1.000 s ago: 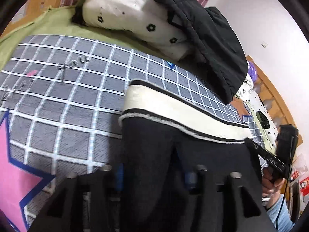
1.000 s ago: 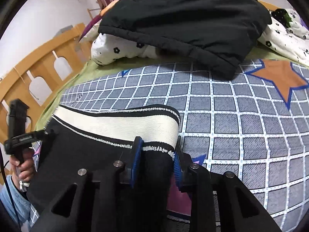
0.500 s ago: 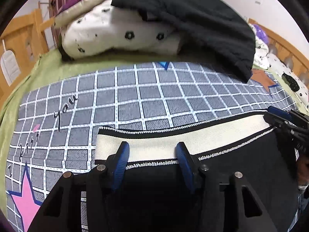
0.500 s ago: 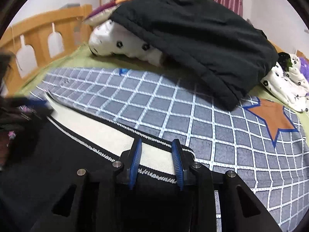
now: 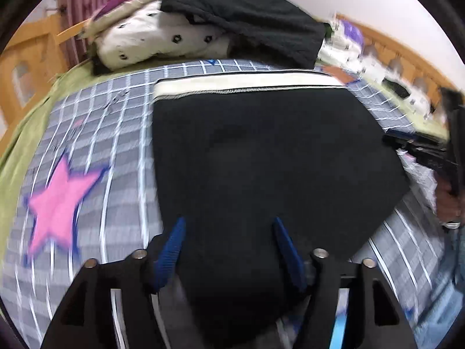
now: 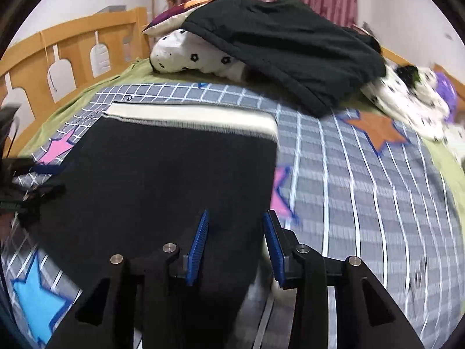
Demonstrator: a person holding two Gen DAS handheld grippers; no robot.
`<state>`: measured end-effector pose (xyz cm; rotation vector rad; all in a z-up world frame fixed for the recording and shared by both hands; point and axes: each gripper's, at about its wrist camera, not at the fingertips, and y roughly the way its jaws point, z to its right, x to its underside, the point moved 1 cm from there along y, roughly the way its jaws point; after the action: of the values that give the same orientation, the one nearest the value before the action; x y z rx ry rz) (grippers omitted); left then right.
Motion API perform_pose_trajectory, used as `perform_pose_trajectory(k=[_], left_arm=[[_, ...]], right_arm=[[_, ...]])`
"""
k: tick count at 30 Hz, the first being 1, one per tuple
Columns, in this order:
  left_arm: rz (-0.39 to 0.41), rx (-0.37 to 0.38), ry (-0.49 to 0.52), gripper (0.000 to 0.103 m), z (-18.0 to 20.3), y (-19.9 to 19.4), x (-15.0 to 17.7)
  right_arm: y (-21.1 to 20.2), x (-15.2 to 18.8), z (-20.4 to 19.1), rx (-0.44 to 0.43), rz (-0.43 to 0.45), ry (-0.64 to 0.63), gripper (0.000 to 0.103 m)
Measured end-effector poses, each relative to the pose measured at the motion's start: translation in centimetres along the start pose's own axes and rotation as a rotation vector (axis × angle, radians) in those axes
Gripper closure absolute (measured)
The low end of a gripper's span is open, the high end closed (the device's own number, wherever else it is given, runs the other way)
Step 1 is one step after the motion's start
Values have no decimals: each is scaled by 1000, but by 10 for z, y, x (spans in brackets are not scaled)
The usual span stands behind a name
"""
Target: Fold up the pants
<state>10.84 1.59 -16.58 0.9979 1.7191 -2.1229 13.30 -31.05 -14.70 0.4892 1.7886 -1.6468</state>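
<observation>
Black pants (image 5: pixel 261 157) with a cream waistband (image 5: pixel 244 83) lie flat on the grey checked bedspread, waistband at the far end; they also show in the right wrist view (image 6: pixel 162 180). My left gripper (image 5: pixel 228 226) is open and empty above the near part of the pants. My right gripper (image 6: pixel 235 221) is open and empty over the pants' right edge. The right gripper shows at the right edge of the left wrist view (image 5: pixel 430 151). The left gripper shows blurred at the left edge of the right wrist view (image 6: pixel 17 192).
A black jacket (image 6: pixel 284 43) lies over white spotted bedding (image 6: pixel 197 55) at the bed's far end. A wooden bed rail (image 6: pixel 66 46) runs along the left. More white bedding (image 6: pixel 412 101) sits at the far right. The bedspread (image 6: pixel 363 192) has coloured stars.
Both grippers let go of the waistband, opened and pulled back toward me. The pants now lie spread flat with the waistband far ahead.
</observation>
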Motion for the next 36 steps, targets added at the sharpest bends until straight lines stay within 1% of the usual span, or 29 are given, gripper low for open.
perform_pose_trajectory(k=[1, 3, 4, 5, 7, 10, 11, 12, 13, 14, 15, 16, 17, 18, 19, 20, 21, 22, 23, 24, 25, 26, 27, 28, 29, 30, 31, 33, 36], left_arm=[[-15, 7, -23, 36, -1, -9, 18], [-20, -12, -38, 36, 1, -20, 43], [-33, -23, -31, 36, 3, -22, 48], [-52, -61, -12, 36, 7, -23, 58], [-33, -112, 1, 36, 12, -28, 66], [-5, -157, -10, 36, 15, -33, 63], [-9, -197, 2, 36, 17, -30, 60], [-22, -228, 18, 39, 16, -24, 55], [-40, -272, 45, 44, 19, -17, 52], [-37, -277, 61, 59, 22, -16, 50], [-26, -260, 65, 77, 24, -16, 47], [-8, -241, 52, 84, 26, -18, 43], [65, -232, 0, 88, 25, -28, 38], [136, -195, -57, 90, 21, -39, 38], [178, -150, -123, 90, 14, -44, 38], [152, -111, -208, 90, 3, -39, 39], [100, -101, -254, 89, -3, -30, 42], [27, -105, -293, 86, -9, -17, 49], [6, -92, -304, 84, -11, -11, 56], [44, -91, -294, 83, -9, -16, 62], [48, -98, -271, 81, -5, -22, 66], [34, -107, -253, 76, -2, -25, 68], [30, -116, -243, 69, 1, -29, 69], [33, -133, -236, 63, 3, -35, 71], [47, -167, -221, 52, 8, -45, 75], [65, -190, -208, 47, 10, -52, 76], [104, -214, -181, 47, 14, -62, 77], [143, -231, -152, 46, 21, -73, 75], [168, -221, -160, 45, 24, -78, 56]], right_arm=[[-7, 9, 1, -11, -12, 25, 64], [-15, 25, 2, -32, -33, 69, 64], [-19, 33, 1, -34, -36, 79, 64], [-23, 39, -3, -28, -33, 76, 64], [-31, 44, -10, -3, -17, 40, 64], [-46, 46, -23, 22, 55, -18, 63], [-49, 46, -25, 19, 72, -28, 59], [-50, 47, -27, 16, 83, -34, 56], [-48, 47, -28, 15, 78, -32, 54], [-42, 47, -28, 10, 57, -25, 54], [-38, 47, -27, 4, 38, -18, 54], [-31, 49, -26, 3, 11, -9, 55], [-26, 51, -26, 10, -5, -6, 55], [-24, 52, -25, 13, -11, -5, 55], [-24, 53, -24, 12, -9, -4, 55], [-26, 53, -23, 14, -1, 0, 55], [-29, 52, -21, 16, 10, 7, 55], [-30, 52, -20, 18, 16, 11, 54], [-29, 53, -19, 19, 14, 16, 54], [-26, 54, -20, 19, 1, 17, 54], [-22, 54, -21, 18, -19, 15, 54], [-16, 56, -21, 5, -49, 10, 53], [-14, 56, -21, -1, -63, 5, 53], [-16, 55, -21, 3, -56, -2, 53], [-22, 54, -19, 7, -37, -8, 53], [-28, 52, -18, 9, -10, -7, 53], [-34, 51, -16, 12, 16, -1, 53], [-43, 49, -12, 22, 64, 17, 53], [-42, 47, -11, 19, 75, 42, 53]])
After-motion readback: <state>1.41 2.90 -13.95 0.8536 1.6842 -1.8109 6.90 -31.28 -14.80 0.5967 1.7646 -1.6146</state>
